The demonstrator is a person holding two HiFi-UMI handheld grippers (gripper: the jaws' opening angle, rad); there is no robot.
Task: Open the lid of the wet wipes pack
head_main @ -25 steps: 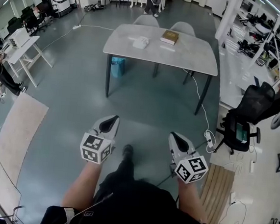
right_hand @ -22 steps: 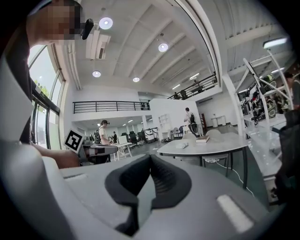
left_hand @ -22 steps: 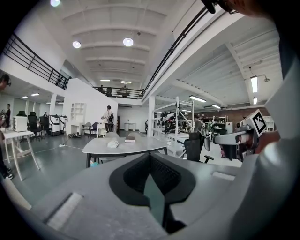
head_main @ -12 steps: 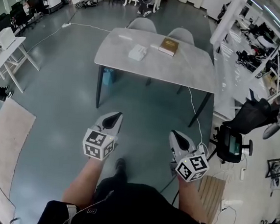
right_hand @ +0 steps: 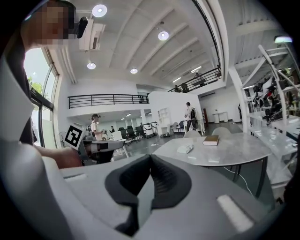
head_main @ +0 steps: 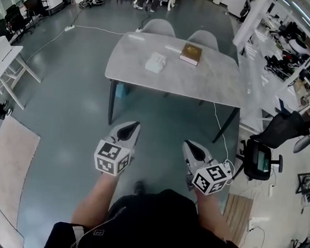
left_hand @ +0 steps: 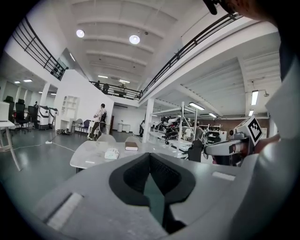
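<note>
Holding both grippers out ahead of me, roughly level, above the grey floor (head_main: 70, 96). Left gripper (head_main: 132, 125): jaws closed on each other, pads meeting, nothing between them. Right gripper (head_main: 188, 144): same, jaws together and empty. In the head view they sit side by side with a gap of bare floor between them, marker cubes toward me, tips pointing at the desk (head_main: 202, 84).

The wet wipes pack (head_main: 155, 62) is on that desk, well apart from both grippers. It is white and lies flat on the left-centre part of the top. A brown book (head_main: 190, 53) lies near it on the right, closer to the far edge, not touching it. The pack is too small to tell how its lid stands.

Two grey chairs (head_main: 158, 26) are tucked in at the far side of the desk. A white cable (head_main: 221, 113) runs from under the desk across the floor toward my right. A black office chair (head_main: 261, 155) stands off to the right of the right gripper. My own legs and one shoe show below the grippers.
</note>
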